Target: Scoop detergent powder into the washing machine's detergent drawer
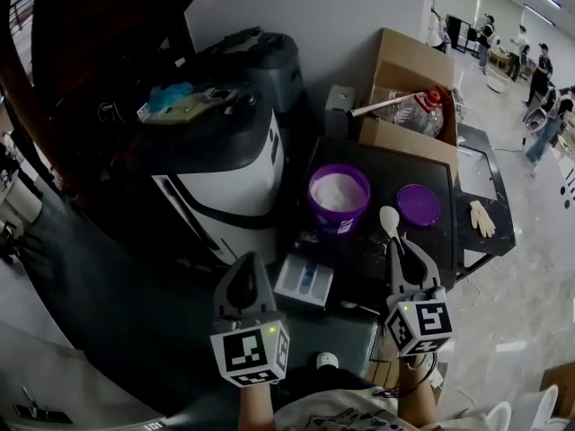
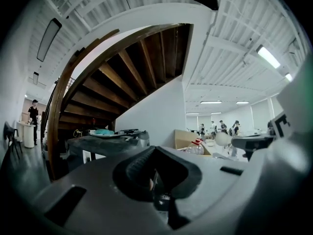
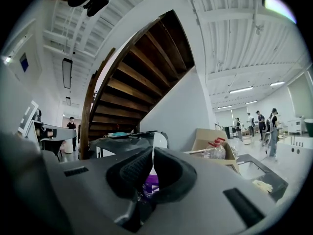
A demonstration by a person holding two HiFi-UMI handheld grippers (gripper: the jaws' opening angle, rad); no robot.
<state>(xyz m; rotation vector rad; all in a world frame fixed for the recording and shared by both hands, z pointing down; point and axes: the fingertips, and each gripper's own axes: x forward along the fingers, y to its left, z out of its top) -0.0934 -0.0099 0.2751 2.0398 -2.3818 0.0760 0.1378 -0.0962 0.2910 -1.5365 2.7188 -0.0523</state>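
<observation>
Left gripper (image 1: 244, 261): nearest, low and left of centre in the head view. Its jaws are pressed together in the left gripper view (image 2: 155, 150), with nothing between them.

Right gripper (image 1: 396, 241): low and right, jaws closed tight on the handle of a white spoon (image 1: 389, 220). The right gripper view (image 3: 152, 153) shows the handle pinched between the pads and the spoon bowl (image 3: 158, 141) rising above the tips.

Spoon bowl: held over the dark tabletop (image 1: 386, 164), between tub and lid. Whether it carries powder cannot be told.

Detergent drawer (image 1: 305, 281): white with blue inside, at the tabletop's near left corner, between the two grippers.

Purple tub (image 1: 337, 223): open, on the left part of the tabletop, holding white powder (image 1: 337, 189). It also shows beyond the right jaws (image 3: 149, 184).

Purple lid (image 1: 419, 205): flat on the tabletop, right of the tub.

Glove (image 1: 482, 218): pale, by the right edge.

Black-and-white machine (image 1: 229, 164): left of the tabletop.

Cardboard box (image 1: 404, 65): beyond the far edge, with a red-capped bottle (image 1: 418, 110) inside.
</observation>
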